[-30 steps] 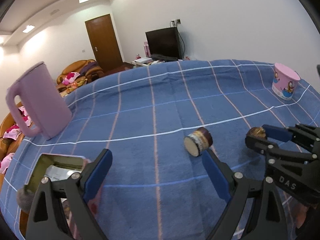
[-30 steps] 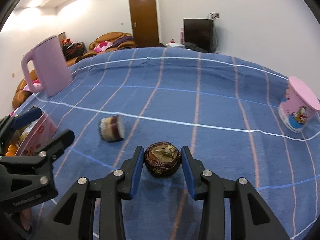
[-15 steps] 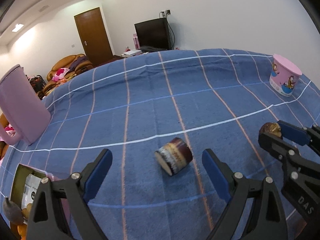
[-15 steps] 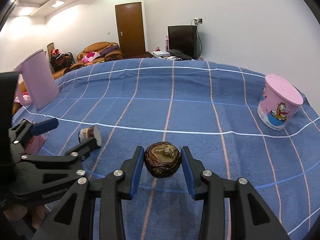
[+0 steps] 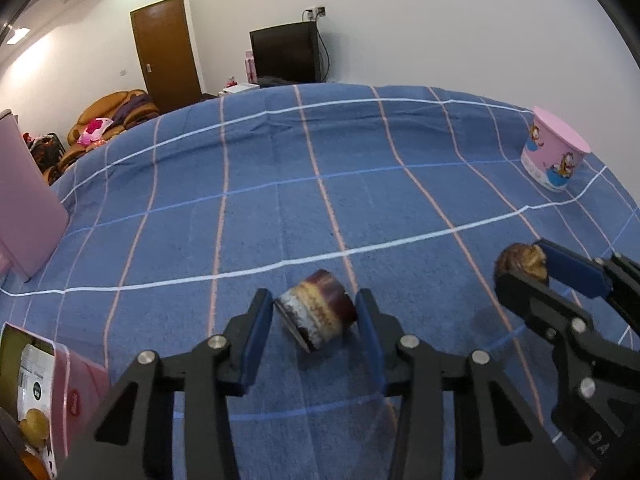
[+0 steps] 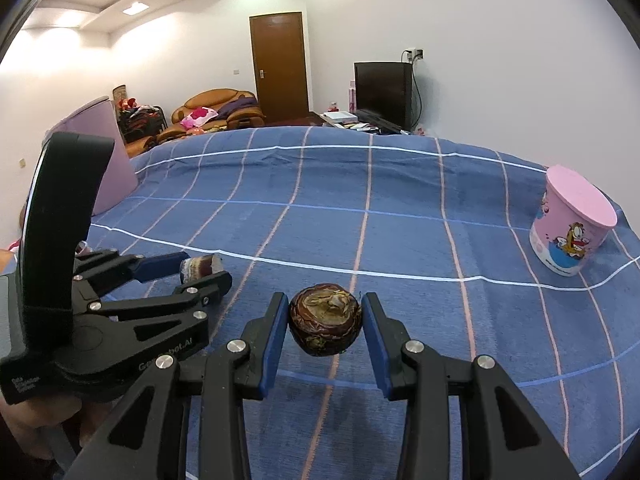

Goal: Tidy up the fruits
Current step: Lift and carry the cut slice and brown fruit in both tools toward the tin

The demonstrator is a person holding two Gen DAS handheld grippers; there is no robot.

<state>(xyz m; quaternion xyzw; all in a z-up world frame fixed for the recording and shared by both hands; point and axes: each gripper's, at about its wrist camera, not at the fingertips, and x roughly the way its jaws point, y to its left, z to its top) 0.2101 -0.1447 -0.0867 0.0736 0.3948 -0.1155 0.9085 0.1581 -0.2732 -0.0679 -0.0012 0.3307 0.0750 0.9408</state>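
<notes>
My left gripper [image 5: 316,322] is shut on a short cylindrical fruit piece [image 5: 318,312], dark purple with a pale cut face, lying on its side on the blue checked cloth [image 5: 280,184]. My right gripper [image 6: 325,330] is shut on a round dark brown wrinkled fruit [image 6: 325,324] and holds it just above the cloth. The right gripper with its fruit [image 5: 520,260] also shows at the right of the left wrist view. The left gripper [image 6: 196,276] shows at the left of the right wrist view.
A pink cartoon cup [image 6: 570,222] stands upside down at the right. A pink jug [image 5: 24,200] stands at the left. A pink box [image 5: 36,396] holding small yellow fruits lies at the lower left. A sofa, a door and a television stand beyond the table.
My left gripper has moved forward around the cylindrical fruit piece and closed on it. The right gripper still holds the round brown fruit.
</notes>
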